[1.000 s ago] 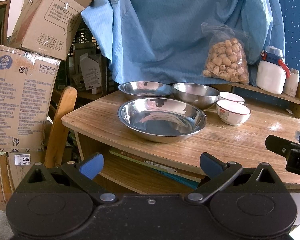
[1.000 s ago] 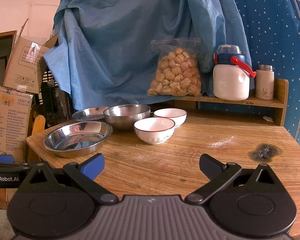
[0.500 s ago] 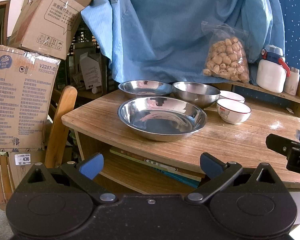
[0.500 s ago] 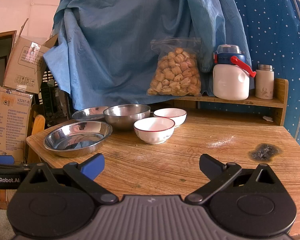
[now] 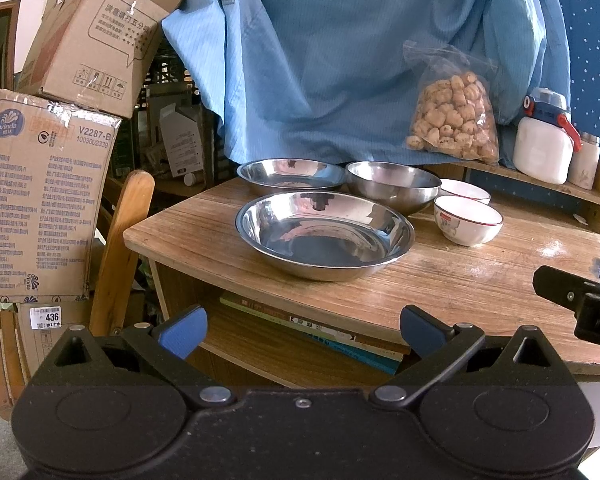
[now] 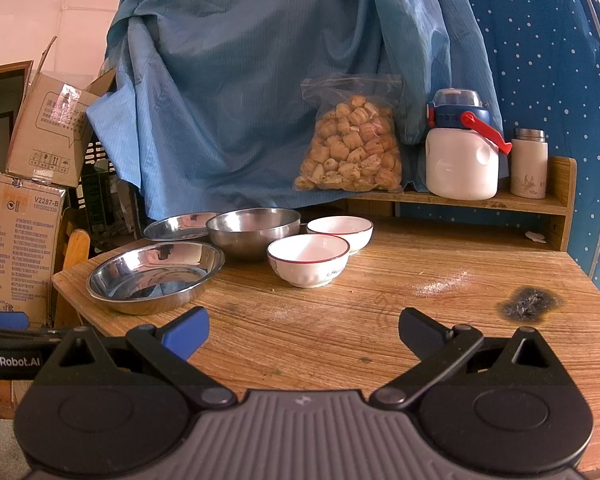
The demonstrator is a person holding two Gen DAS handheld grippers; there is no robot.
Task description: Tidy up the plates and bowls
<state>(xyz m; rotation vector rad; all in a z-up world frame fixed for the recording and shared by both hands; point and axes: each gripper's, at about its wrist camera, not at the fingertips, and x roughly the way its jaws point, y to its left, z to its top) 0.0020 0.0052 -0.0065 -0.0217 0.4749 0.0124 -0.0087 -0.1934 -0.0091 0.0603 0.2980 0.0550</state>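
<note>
My left tongs [image 5: 302, 330] sit at the bottom of the left view, spread wide and holding nothing, short of the near edge of the wooden table [image 5: 460, 280]. My right tongs [image 6: 304, 330] are just as wide and empty at the bottom of the right view, hanging over the tabletop itself. I judge I hold both back and open because no dish has been picked yet; the sorting has not begun.

Nearest to me, in the middle of the left view, lies the big shallow steel plate [image 5: 324, 234], close to the table's front left corner, so the left tongs are the natural ones for its rim. Just right of it stands 1 white bowl with a red rim [image 5: 468, 220], and a 2nd white bowl [image 5: 462, 191] sits just behind that one. They match, so I judge they should nest together. Behind the big plate are a smaller steel plate [image 5: 290, 174] and a deep steel bowl [image 5: 394, 186], side by side and so close I cannot tell if they touch.

Farthest off, at the right of the right view, a low shelf [image 6: 480, 202] keeps a bag of snacks [image 6: 350, 148], a white jug [image 6: 462, 160] and a small flask [image 6: 529, 164] off the work surface, with a blue cloth [image 6: 240, 80] hanging behind.
</note>
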